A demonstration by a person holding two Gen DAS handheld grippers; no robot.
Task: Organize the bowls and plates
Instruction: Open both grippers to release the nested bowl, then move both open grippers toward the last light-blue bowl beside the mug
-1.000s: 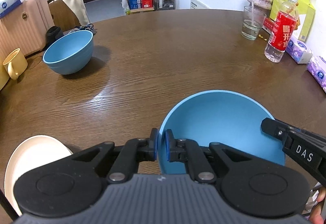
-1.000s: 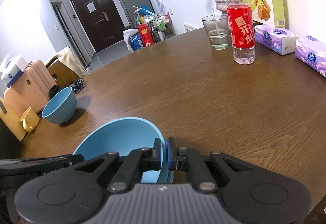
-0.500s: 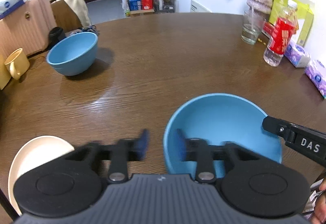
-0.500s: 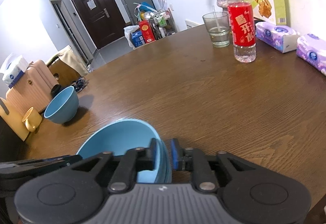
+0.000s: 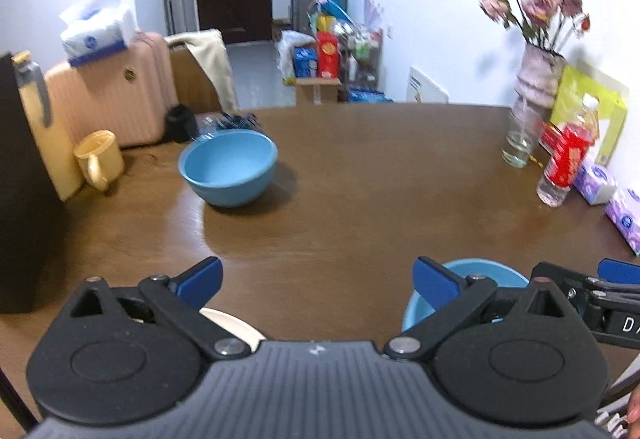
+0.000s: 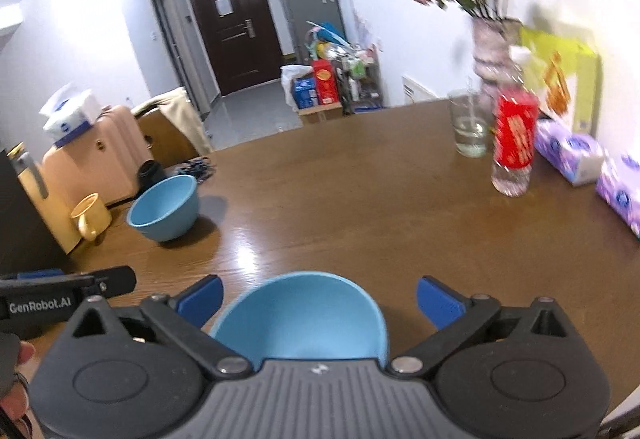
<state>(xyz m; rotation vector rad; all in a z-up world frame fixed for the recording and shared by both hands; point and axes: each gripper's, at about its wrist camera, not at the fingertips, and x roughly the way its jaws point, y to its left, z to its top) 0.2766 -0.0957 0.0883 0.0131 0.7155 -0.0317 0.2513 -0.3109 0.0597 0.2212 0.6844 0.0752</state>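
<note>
A blue bowl (image 6: 300, 315) rests on the brown table near the front edge, between and below the open fingers of my right gripper (image 6: 319, 295). In the left wrist view the same bowl (image 5: 476, 275) sits behind the right finger of my open, empty left gripper (image 5: 318, 279). A second blue bowl (image 5: 228, 167) stands at the far left of the table; it also shows in the right wrist view (image 6: 165, 207). A cream plate (image 5: 232, 323) lies at the front left, mostly hidden under my left gripper.
A yellow mug (image 5: 98, 159) stands at the table's left edge by a pink suitcase (image 5: 108, 91). At the right are a glass (image 6: 468, 131), a red-labelled bottle (image 6: 514, 143), a flower vase (image 5: 536, 87) and tissue packs (image 6: 572, 155).
Both grippers opened and let go of the near blue bowl, then drew back and up. The bowl now rests on the table.
</note>
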